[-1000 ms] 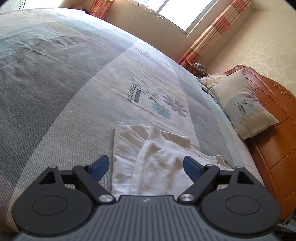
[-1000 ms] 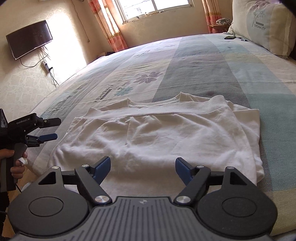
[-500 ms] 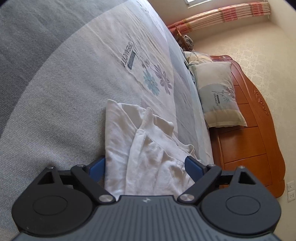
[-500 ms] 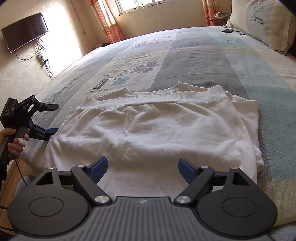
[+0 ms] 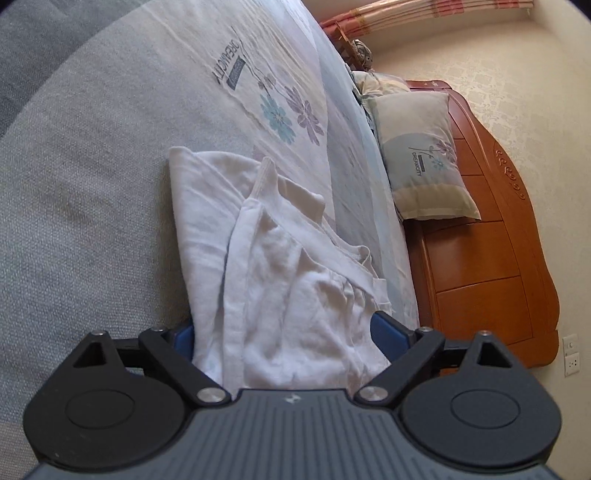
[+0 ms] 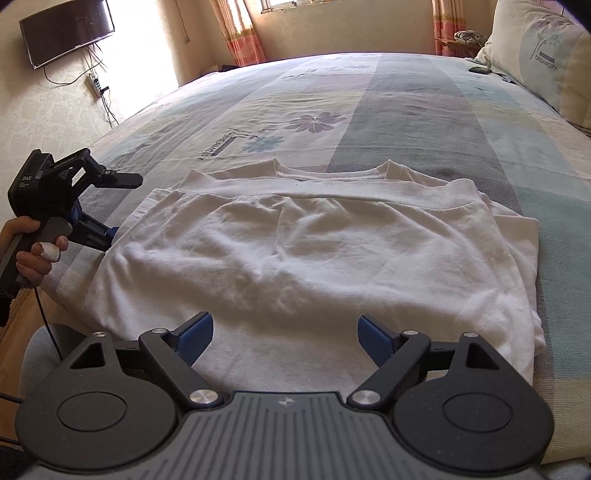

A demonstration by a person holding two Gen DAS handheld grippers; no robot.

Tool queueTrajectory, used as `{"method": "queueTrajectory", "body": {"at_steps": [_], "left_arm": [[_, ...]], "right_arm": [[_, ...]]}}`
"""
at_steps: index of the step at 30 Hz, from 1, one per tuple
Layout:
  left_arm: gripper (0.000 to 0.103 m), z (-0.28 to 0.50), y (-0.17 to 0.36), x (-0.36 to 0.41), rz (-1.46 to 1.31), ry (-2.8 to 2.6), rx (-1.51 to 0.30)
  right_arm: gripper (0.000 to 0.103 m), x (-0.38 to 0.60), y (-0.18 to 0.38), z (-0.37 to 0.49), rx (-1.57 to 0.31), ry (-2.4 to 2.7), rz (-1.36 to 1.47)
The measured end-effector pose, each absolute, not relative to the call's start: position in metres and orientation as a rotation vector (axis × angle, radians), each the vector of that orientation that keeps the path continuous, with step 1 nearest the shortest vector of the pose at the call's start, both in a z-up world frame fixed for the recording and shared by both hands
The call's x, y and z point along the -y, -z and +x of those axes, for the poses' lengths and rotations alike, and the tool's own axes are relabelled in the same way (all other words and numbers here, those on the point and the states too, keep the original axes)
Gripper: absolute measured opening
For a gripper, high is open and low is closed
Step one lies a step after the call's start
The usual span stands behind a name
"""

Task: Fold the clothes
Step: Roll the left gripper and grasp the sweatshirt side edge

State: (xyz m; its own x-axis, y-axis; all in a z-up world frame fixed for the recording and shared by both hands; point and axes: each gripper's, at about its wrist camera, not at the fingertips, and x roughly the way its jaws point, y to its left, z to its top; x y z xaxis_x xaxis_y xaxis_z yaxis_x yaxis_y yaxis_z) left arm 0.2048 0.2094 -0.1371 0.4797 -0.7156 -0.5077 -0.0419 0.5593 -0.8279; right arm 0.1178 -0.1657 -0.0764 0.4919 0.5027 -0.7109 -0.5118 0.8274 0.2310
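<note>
A white shirt [image 6: 314, 254] lies partly folded on the bed, its hem band folded up near the collar. In the left wrist view the shirt [image 5: 280, 280] runs away from me, and its near edge lies between my open fingers. My left gripper [image 5: 284, 332] is open around that left side edge. It also shows in the right wrist view [image 6: 107, 206], held by a hand at the shirt's left edge. My right gripper [image 6: 286, 334] is open and empty, just above the shirt's near edge.
The bed [image 6: 406, 110] has a striped floral sheet. A pillow [image 5: 421, 155] leans on the wooden headboard [image 5: 498, 236]. Another pillow [image 6: 543, 62] shows at the right in the right wrist view. A TV [image 6: 66, 33] hangs on the left wall. A phone [image 6: 479, 69] lies far back.
My left gripper has rolled and moved in until the shirt's left edge sits between its fingers. My right gripper has dropped closer to the shirt's near edge.
</note>
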Motion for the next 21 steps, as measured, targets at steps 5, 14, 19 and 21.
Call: {"method": "queueTrajectory", "body": {"at_steps": [5,14,19,21], "left_arm": [[0.092,0.235,0.142,-0.209,-0.928,0.492,-0.986],[0.093,0.216,0.143,-0.205,-0.948,0.551,-1.03],[0.093,0.232,0.143,-0.195,-0.873,0.585,-1.06],[0.093,0.246,0.144,-0.191,-0.874,0.578,-1.051]], "right_arm": [[0.089,0.167,0.072,0.116,-0.84,-0.621,0.01],[0.09,0.168,0.066,0.111,-0.814,-0.641,0.02],[0.09,0.174,0.072,0.113,-0.829,-0.638,0.051],[0.09,0.174,0.074,0.114,-0.833,-0.639,0.063]]}}
